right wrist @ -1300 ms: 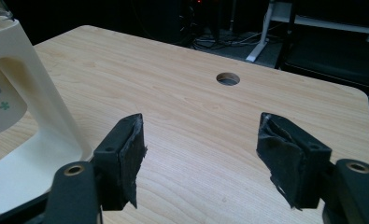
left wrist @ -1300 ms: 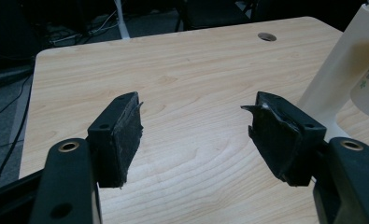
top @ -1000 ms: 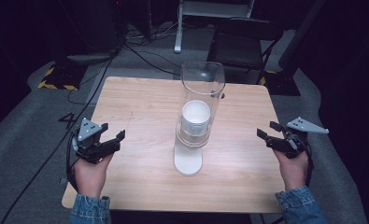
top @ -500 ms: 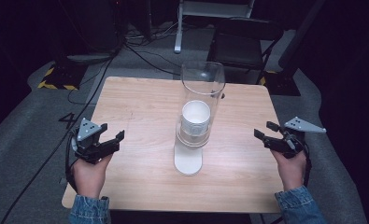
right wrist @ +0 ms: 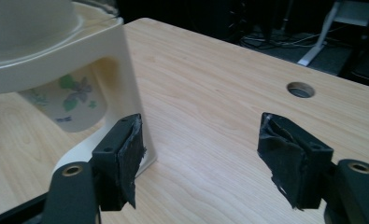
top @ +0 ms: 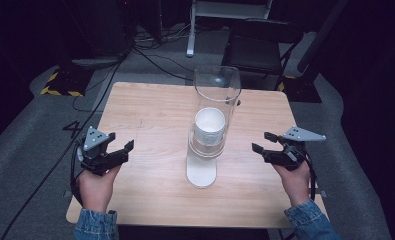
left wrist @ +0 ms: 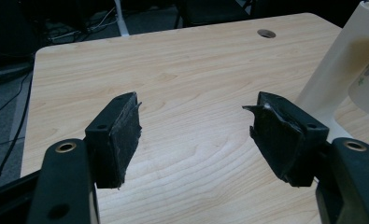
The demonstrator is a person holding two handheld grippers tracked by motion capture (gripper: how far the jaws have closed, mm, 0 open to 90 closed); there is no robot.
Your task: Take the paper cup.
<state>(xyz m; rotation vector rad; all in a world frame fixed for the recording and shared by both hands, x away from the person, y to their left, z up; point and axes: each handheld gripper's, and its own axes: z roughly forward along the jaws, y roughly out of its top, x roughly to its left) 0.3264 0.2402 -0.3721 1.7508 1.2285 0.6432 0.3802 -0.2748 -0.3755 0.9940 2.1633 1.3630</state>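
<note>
Pale wood, cream plastic, black jaws.
Table point(top: 150, 110): light wood grain. Cup holder stand point(right wrist: 126, 70): cream; its tube point(top: 217, 85) clear. Paper cup point(right wrist: 67, 105): white, printed with green leaves and purple flowers. Left gripper point(top: 119, 152) and right gripper point(top: 265, 142): black, each topped by a grey plate. Sleeves point(top: 95, 227): blue denim. Floor point(top: 30, 135): grey carpet.

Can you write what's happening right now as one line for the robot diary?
left gripper: jaws open, empty | right gripper: jaws open, empty | cup dispenser: upright mid-table, untouched
</note>
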